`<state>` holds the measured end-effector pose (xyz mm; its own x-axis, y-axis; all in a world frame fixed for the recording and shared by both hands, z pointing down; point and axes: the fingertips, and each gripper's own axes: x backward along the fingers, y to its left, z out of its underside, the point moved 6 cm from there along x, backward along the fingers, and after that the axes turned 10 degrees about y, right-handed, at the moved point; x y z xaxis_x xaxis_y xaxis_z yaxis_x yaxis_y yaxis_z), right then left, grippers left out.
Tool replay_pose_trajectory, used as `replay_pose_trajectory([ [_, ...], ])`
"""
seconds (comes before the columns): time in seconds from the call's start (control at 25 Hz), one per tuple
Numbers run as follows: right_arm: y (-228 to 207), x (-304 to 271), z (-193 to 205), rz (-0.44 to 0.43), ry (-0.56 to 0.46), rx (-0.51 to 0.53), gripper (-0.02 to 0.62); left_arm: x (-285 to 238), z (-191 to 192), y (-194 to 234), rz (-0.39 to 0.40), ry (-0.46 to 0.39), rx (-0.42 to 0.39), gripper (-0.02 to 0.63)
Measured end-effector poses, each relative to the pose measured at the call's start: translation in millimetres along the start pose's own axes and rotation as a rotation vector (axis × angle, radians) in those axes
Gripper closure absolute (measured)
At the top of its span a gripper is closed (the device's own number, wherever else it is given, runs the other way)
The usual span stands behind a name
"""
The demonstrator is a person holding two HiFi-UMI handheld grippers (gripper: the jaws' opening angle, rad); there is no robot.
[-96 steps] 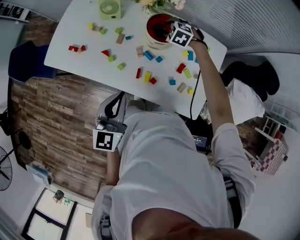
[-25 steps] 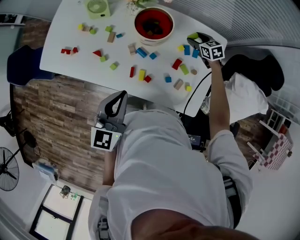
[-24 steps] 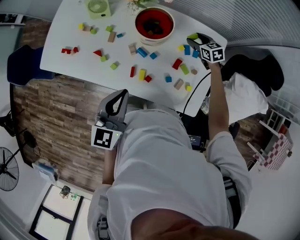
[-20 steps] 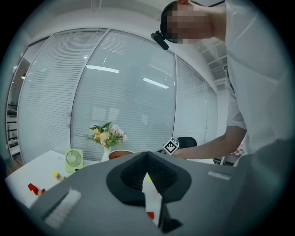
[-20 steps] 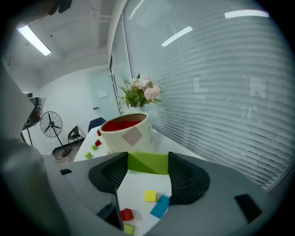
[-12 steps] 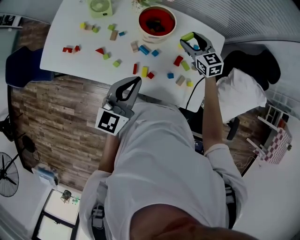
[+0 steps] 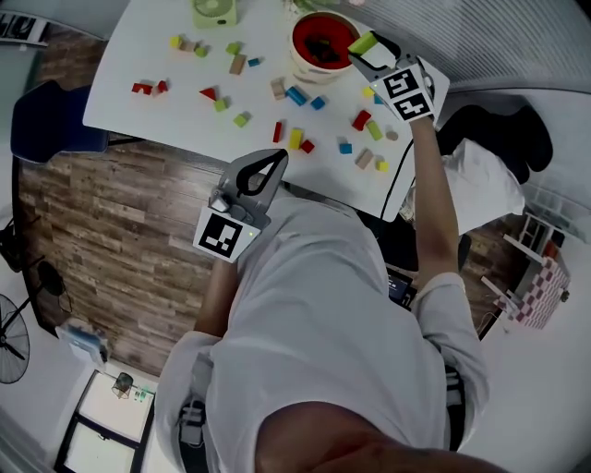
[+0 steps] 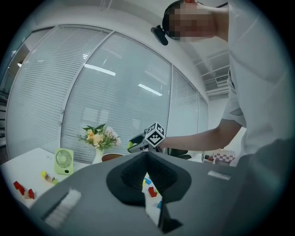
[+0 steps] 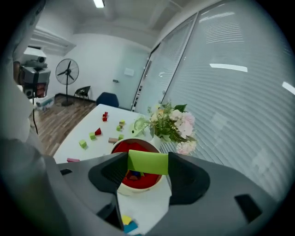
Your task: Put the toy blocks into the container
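Observation:
A green block point(image 7: 362, 43) is clamped between the jaws of my right gripper point(image 7: 365, 48), which hangs just right of the red bowl point(image 7: 309, 66) at the back of the white table point(image 7: 138, 55). In the right gripper view the green block point(image 9: 148, 162) spans the jaws above the bowl point(image 9: 144, 183), which has a few blocks inside. Several coloured blocks point(image 7: 295, 139) lie scattered over the table. My left gripper point(image 7: 276, 158) is shut and holds nothing, near the table's front edge by the person's torso. In the left gripper view its tips point(image 8: 147, 156) meet.
A green desk fan point(image 7: 214, 9) and a vase of flowers point(image 9: 171, 124) stand at the table's back. A blue chair point(image 7: 46, 120) is at the left and a black chair point(image 7: 503, 139) at the right. A black cable point(image 7: 392, 199) hangs off the front edge.
My right gripper has carried the green block from the table's right edge up and left to beside the bowl. The left gripper has risen closer to the table's front edge.

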<state>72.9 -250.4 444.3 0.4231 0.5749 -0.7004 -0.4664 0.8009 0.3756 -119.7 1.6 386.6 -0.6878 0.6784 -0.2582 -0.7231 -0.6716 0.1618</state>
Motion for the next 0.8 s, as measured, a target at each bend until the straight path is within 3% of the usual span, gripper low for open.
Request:
replay_pose_trajectory([
  [0.36, 16, -92, -15, -0.113, 0.327, 0.33, 0.322, 34, 11, 14, -0.128, -0.006, 0.046, 0.607],
  [0.56, 22, -124, -9, -0.186, 0.423, 0.394, 0.321, 48, 17, 15, -0.186, 0.004, 0.062, 0.607],
  [0.8, 30, -145, 0, -0.252, 0.477, 0.388, 0.319, 52, 20, 13, -0.205, 0.021, 0.052, 0.607],
])
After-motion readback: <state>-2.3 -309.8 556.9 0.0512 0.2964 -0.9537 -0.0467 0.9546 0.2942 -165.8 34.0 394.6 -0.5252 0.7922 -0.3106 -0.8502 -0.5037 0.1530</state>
